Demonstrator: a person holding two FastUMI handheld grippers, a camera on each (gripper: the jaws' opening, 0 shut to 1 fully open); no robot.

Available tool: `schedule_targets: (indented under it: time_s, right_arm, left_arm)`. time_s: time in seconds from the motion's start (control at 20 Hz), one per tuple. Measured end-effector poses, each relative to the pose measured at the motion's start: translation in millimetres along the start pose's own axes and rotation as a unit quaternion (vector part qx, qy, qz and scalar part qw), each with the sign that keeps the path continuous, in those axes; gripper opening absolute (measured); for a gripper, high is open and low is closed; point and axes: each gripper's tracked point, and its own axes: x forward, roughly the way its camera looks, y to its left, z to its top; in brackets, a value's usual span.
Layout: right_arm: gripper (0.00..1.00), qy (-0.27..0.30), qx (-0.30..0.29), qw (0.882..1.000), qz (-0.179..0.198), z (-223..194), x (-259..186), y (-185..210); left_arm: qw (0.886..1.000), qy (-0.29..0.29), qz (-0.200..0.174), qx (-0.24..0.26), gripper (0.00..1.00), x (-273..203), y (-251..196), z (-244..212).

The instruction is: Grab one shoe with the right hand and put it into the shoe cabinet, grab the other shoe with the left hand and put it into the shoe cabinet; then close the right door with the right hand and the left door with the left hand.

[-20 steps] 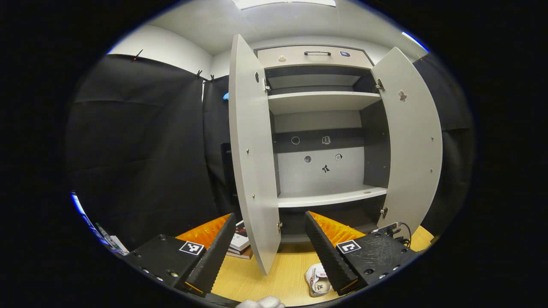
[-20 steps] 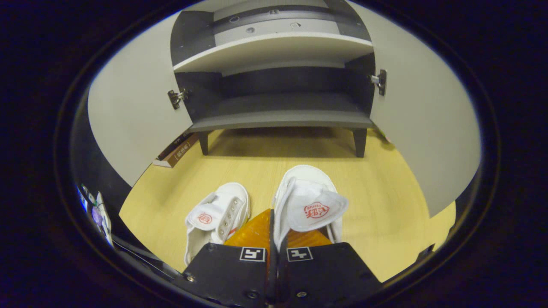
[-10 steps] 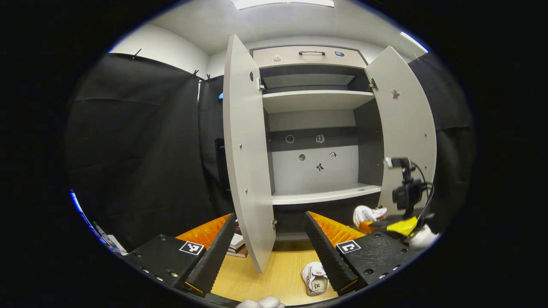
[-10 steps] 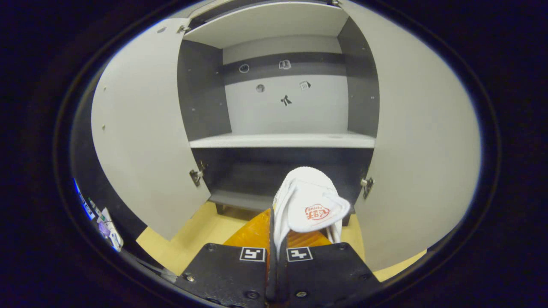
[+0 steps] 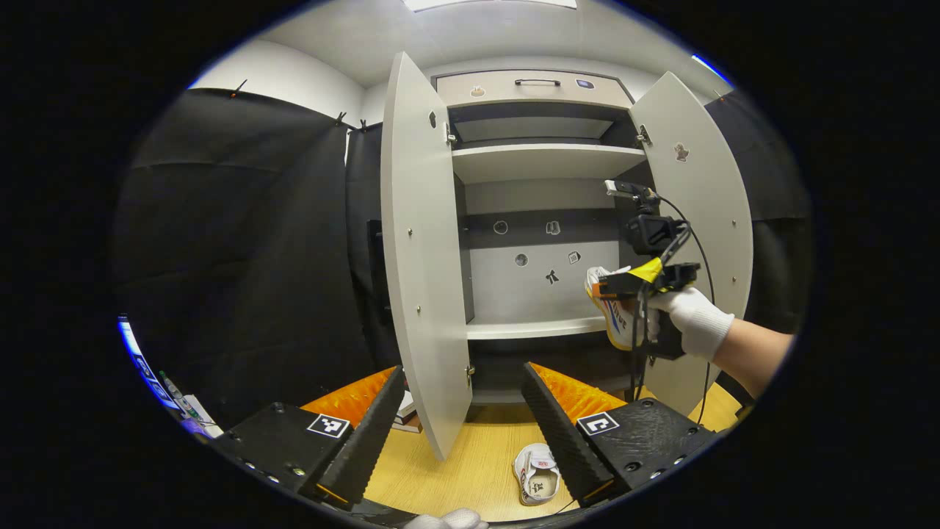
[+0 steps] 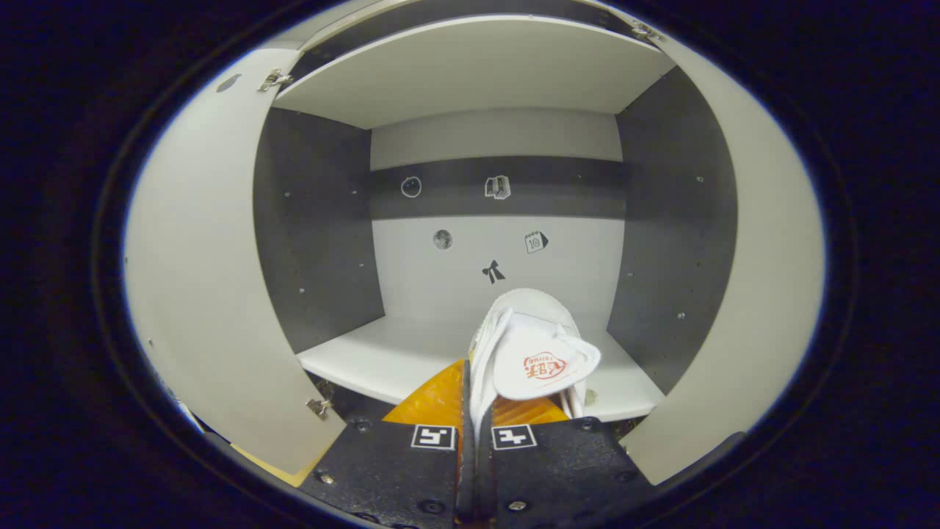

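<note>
The shoe cabinet stands with its left door (image 5: pixel 418 250) and right door (image 5: pixel 701 220) swung wide. In the right gripper view my right gripper (image 6: pixel 467 382) is shut on the side wall of a white shoe (image 6: pixel 532 353), which hangs just above the front of the middle shelf (image 6: pixel 396 356). From the left gripper view, that right gripper (image 5: pixel 617 290) and its shoe (image 5: pixel 615 319) are held by a gloved hand (image 5: pixel 694 316) at the cabinet's right side. My left gripper (image 5: pixel 463 369) is open and holds nothing. The other white shoe (image 5: pixel 537 481) lies on the floor beside its right finger.
The cabinet has an upper shelf (image 5: pixel 543 158) and a drawer with a handle (image 5: pixel 540 87) on top. A few books (image 5: pixel 407 419) lie on the wooden floor (image 5: pixel 470 470) left of the cabinet, behind the left door. Black cloth walls stand on both sides.
The right gripper has lifted one shoe off the floor up to the middle shelf's height and carried it toward the cabinet. The left gripper has hardly moved and stays open.
</note>
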Motion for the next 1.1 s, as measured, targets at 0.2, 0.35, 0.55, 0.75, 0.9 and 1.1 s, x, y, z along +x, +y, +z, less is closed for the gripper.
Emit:
schedule_targets:
  time_s: [0.2,0.35,0.55,0.75,0.9,1.1]
  right_arm:
    - [0.05,0.017,-0.011,1.000,-0.009,12,59,-5]
    - [0.05,0.044,-0.026,0.998,-0.025,1,96,-15]
    - [0.05,0.089,-0.025,0.995,-0.038,-12,121,-23]
    - [0.11,0.151,-0.016,0.987,-0.049,-29,133,-28]
    - [0.15,0.194,-0.019,0.980,-0.041,-41,132,-21]
    - [0.20,0.199,-0.018,0.979,-0.039,-41,131,-16]
  left_arm:
    - [1.000,0.009,0.020,-0.004,0.96,-2,2,-2]
    - [0.999,0.013,0.034,-0.006,0.96,-3,3,-2]
    - [0.999,0.016,0.043,-0.005,0.96,-4,4,-2]
    - [0.999,0.014,0.043,-0.003,0.96,-4,4,-1]
    - [0.999,0.010,0.041,-0.003,0.96,-3,3,1]
    - [0.999,0.009,0.041,-0.006,0.96,-4,5,0]
